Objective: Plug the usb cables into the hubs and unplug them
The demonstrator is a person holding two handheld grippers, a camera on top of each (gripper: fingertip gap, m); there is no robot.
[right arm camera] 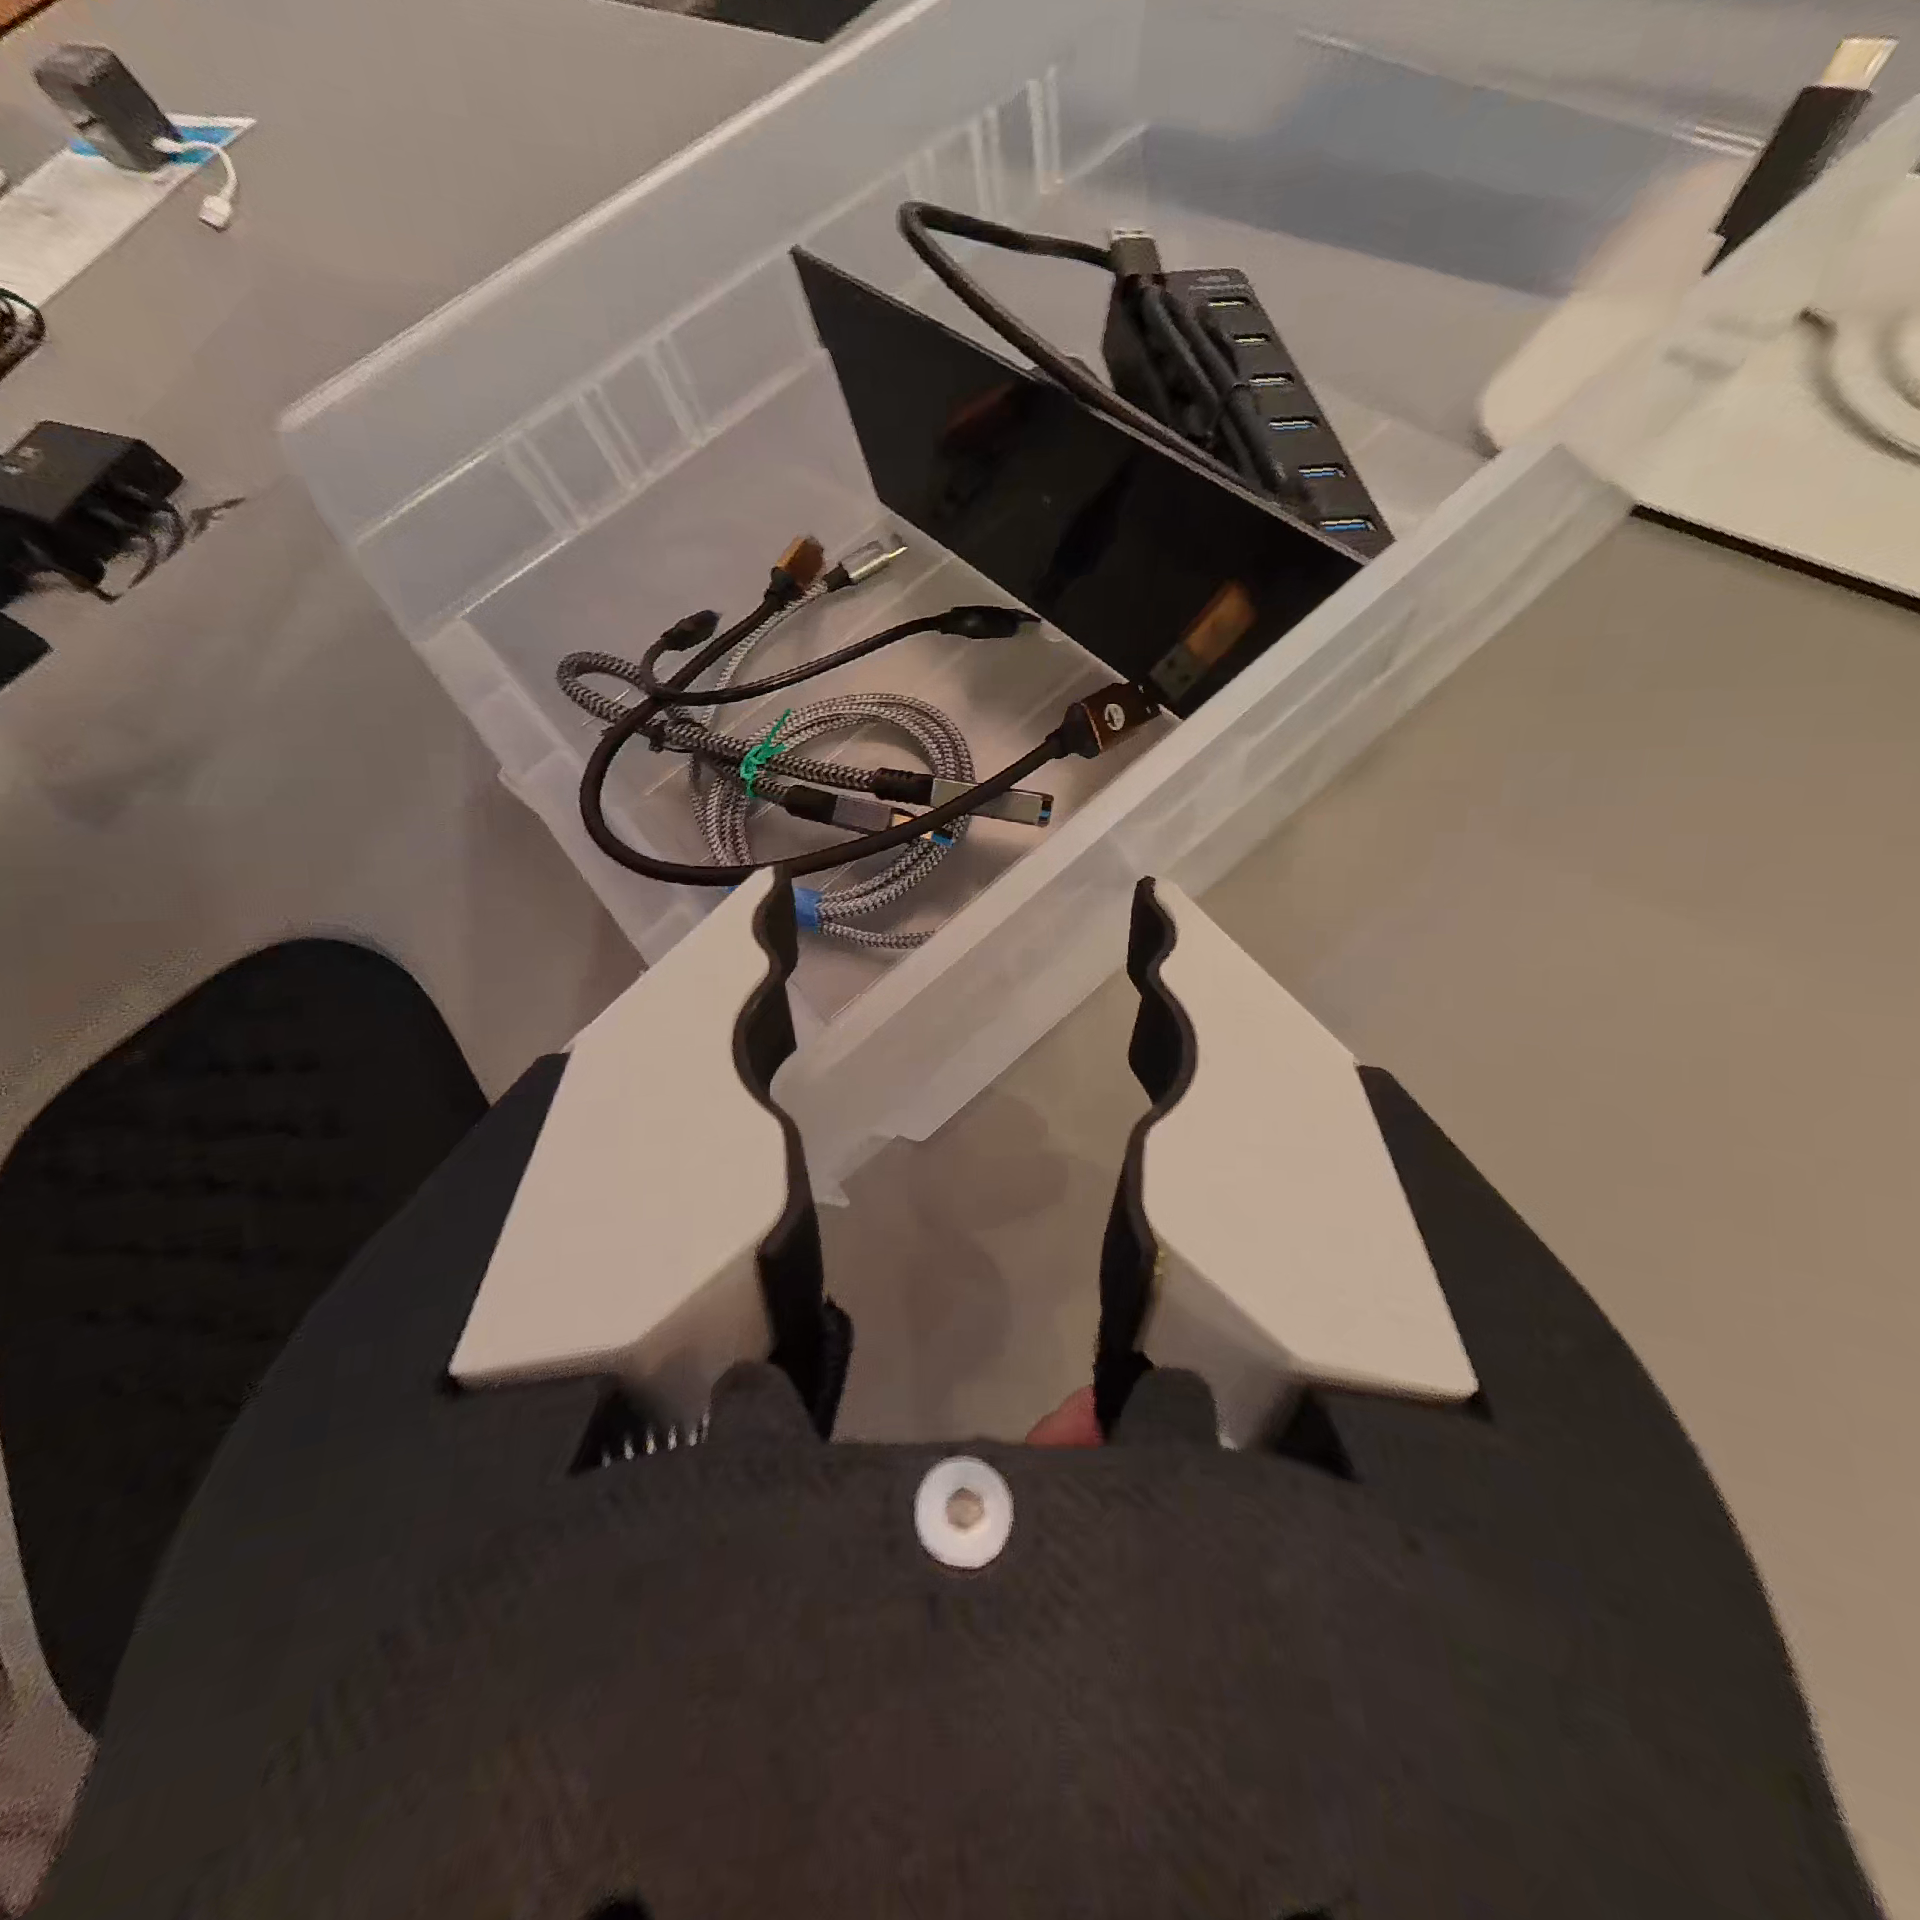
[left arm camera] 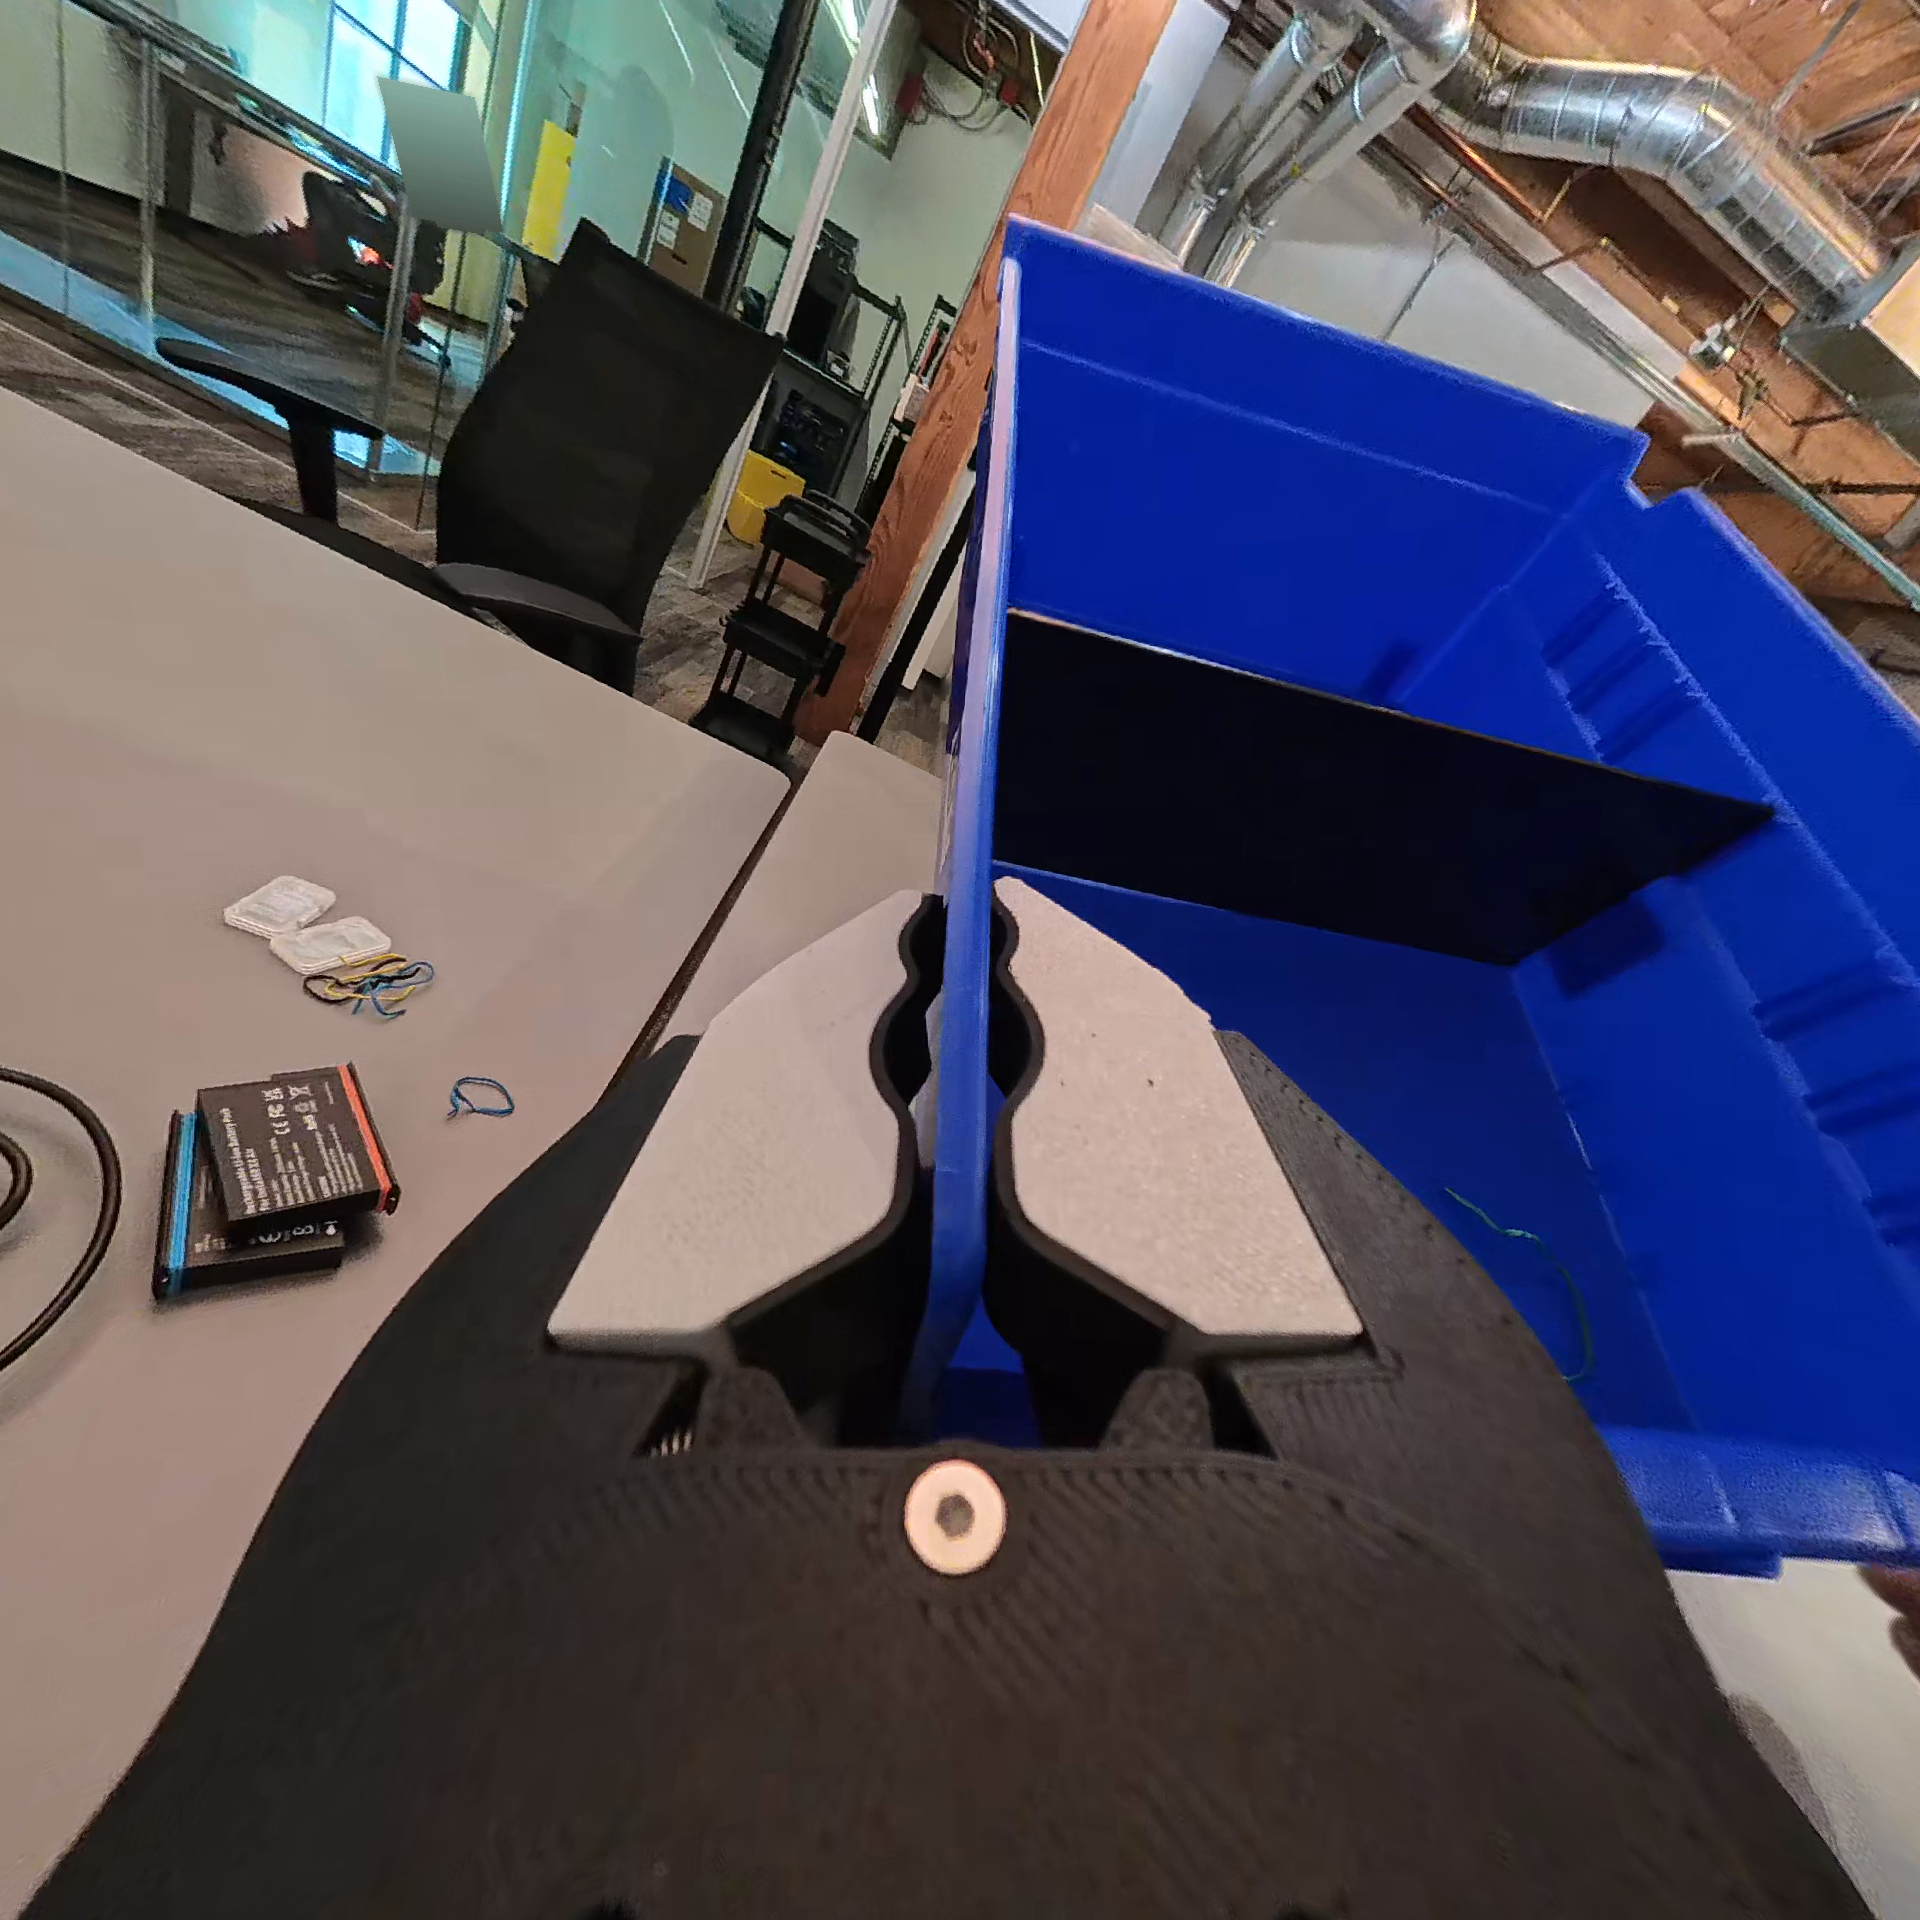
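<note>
The blue bin [left arm camera: 1351, 499] looked like smooth, slightly glossy moulded plastic, its black divider [left arm camera: 1351, 790] flat and matt; the left gripper [left arm camera: 961, 935] showed ridged, printed black plastic with grainy pale grey pads [left arm camera: 769, 1122]. Over on the right, the clear bin [right arm camera: 644, 239] was frosted, translucent plastic, the coiled grey cable [right arm camera: 831, 831] wore woven braid, the plugs [right arm camera: 997, 805] shone like metal, the hub [right arm camera: 1257, 405] was glossy black, and the table [right arm camera: 1558, 935] read smooth and matt
</note>
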